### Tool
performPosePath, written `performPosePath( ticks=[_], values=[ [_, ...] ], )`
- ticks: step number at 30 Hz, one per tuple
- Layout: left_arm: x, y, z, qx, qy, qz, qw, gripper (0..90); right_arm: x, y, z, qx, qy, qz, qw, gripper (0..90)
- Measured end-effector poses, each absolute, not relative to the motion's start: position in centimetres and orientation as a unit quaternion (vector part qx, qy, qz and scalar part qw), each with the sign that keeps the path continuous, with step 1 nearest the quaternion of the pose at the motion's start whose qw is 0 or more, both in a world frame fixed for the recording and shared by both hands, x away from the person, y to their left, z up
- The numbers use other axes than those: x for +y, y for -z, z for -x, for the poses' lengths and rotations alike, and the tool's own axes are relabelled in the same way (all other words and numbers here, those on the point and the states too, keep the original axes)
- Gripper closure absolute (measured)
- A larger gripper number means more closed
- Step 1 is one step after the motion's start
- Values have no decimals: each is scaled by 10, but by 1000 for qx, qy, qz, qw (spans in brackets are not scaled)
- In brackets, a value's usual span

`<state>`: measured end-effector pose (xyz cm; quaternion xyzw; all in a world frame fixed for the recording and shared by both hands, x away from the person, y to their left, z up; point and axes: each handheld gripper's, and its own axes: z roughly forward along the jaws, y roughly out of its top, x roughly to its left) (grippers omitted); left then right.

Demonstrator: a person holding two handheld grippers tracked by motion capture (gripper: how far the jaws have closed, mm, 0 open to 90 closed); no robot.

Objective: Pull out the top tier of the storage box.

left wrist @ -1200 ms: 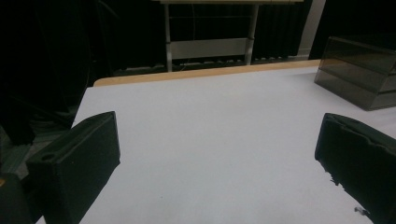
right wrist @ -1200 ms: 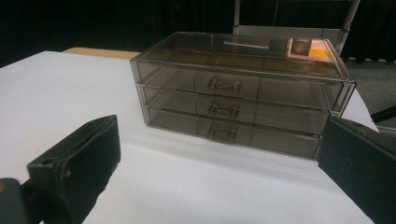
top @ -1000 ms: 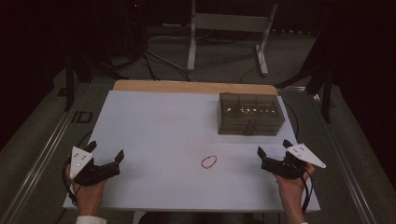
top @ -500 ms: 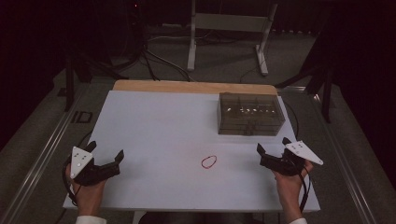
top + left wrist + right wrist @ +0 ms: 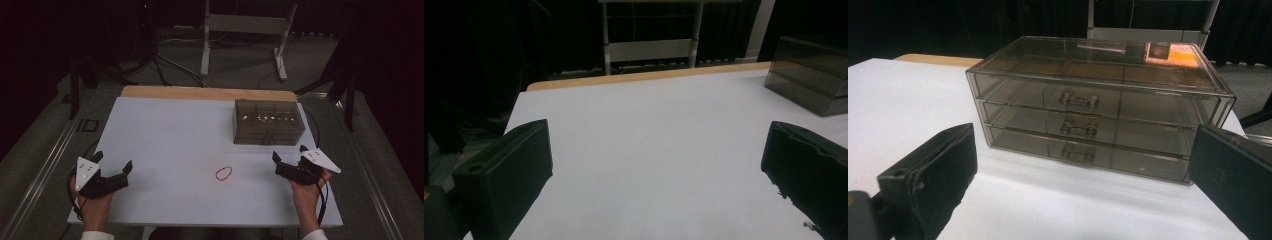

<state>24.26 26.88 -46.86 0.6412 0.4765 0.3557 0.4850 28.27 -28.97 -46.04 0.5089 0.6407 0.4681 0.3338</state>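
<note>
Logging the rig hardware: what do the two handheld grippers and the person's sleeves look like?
Left gripper and right gripper: black bodies, two blocky black jaws each, a grey three-cornered plate with small dots on top. A dark cable loops from each near the wrist. White cuffs show at the bottom edge of the high view.

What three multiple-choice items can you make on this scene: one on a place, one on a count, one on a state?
1. Where does the red band lie?
A. on the drawer box
B. on the table between the grippers
C. in the left gripper

2. How many drawers does the drawer box have?
A. two
B. three
C. five

3. How is the right gripper?
A. open
B. shut on the band
C. shut on a handle

Key: 1 B, the band lies on the white table, apart from both the left gripper and the right. 2 B, three fronts with handles are stacked. 3 A, its jaws stand wide apart.
</note>
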Motion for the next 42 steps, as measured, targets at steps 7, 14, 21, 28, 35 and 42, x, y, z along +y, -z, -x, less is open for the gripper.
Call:
performPosePath(
  ticks=[7,14,21,28,35,42],
  values=[
    [269,469,-243,476,-355,-642,485,16,-287,459,-287,642,-465,-510,335,0],
    [269,469,-243,475,-356,-642,485,16,-282,457,-292,642,-467,-507,336,0],
    [269,469,-243,475,-355,-643,485,16,-279,458,-297,639,-471,-507,336,0],
    [269,469,-243,476,-355,-642,486,16,-278,460,-302,629,-469,-514,346,0],
    [269,469,-243,476,-355,-642,485,16,-277,461,-306,624,-468,-515,355,0],
    [270,469,-243,476,-355,-642,485,16,-277,461,-309,620,-466,-519,360,0]
  ],
)
